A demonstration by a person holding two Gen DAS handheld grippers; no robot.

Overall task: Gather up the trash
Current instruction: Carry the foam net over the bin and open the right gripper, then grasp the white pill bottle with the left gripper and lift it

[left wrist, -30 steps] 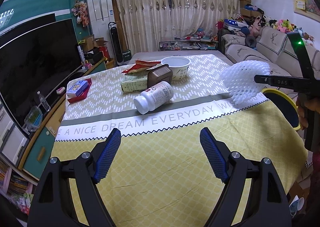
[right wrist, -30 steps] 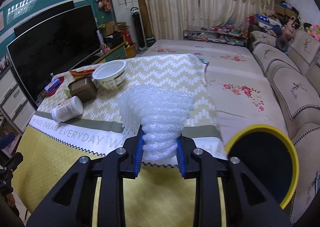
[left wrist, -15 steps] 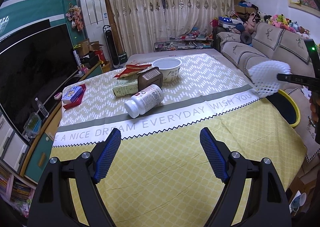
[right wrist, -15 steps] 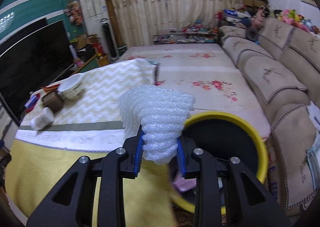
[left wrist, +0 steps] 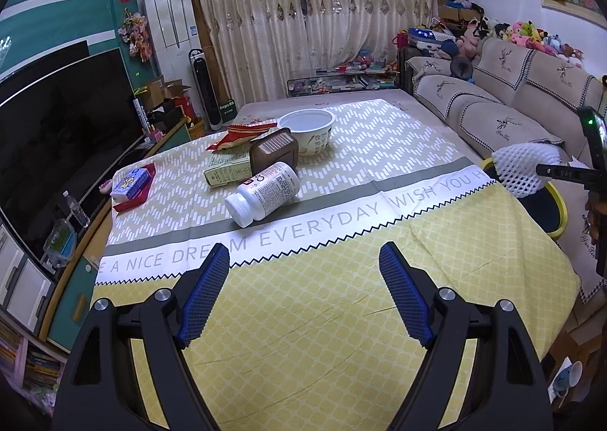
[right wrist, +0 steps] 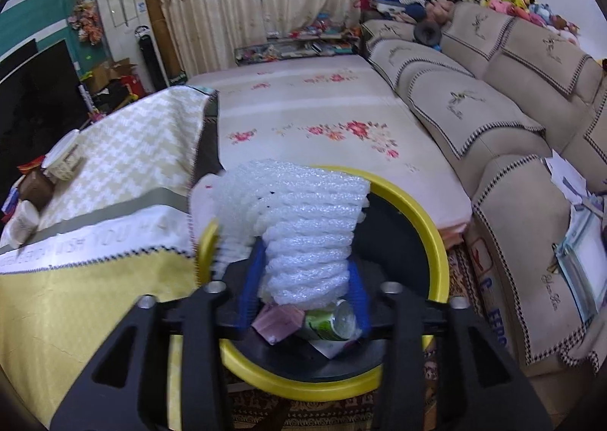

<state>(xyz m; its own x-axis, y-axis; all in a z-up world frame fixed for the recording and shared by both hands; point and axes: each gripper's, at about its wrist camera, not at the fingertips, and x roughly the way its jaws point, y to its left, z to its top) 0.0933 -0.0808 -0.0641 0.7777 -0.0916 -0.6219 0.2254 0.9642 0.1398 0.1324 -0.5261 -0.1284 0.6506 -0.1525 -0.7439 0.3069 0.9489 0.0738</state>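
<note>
My right gripper (right wrist: pixel 305 279) is shut on a white foam fruit net (right wrist: pixel 303 218) and holds it over the yellow-rimmed trash bin (right wrist: pixel 436 241), which holds a green can (right wrist: pixel 330 323) and pink paper. In the left wrist view the net (left wrist: pixel 525 171) and the bin (left wrist: pixel 557 203) show at the table's right edge. My left gripper (left wrist: pixel 303 294) is open and empty above the yellow tablecloth (left wrist: pixel 303 317). Farther back lie a white pill bottle (left wrist: pixel 265 194), a brown box (left wrist: pixel 275 152), a white bowl (left wrist: pixel 309 131), a green carton (left wrist: pixel 227 171) and a red wrapper (left wrist: pixel 242 135).
A blue card pack on a red sleeve (left wrist: pixel 131 184) lies at the table's left. A TV (left wrist: pixel 57 135) stands left, a beige sofa (right wrist: pixel 512 108) right, a floral mat (right wrist: pixel 322 116) behind the bin.
My right gripper has carried the foam net further right and down, from beside the table to right over the bin opening. The left gripper has barely moved.
</note>
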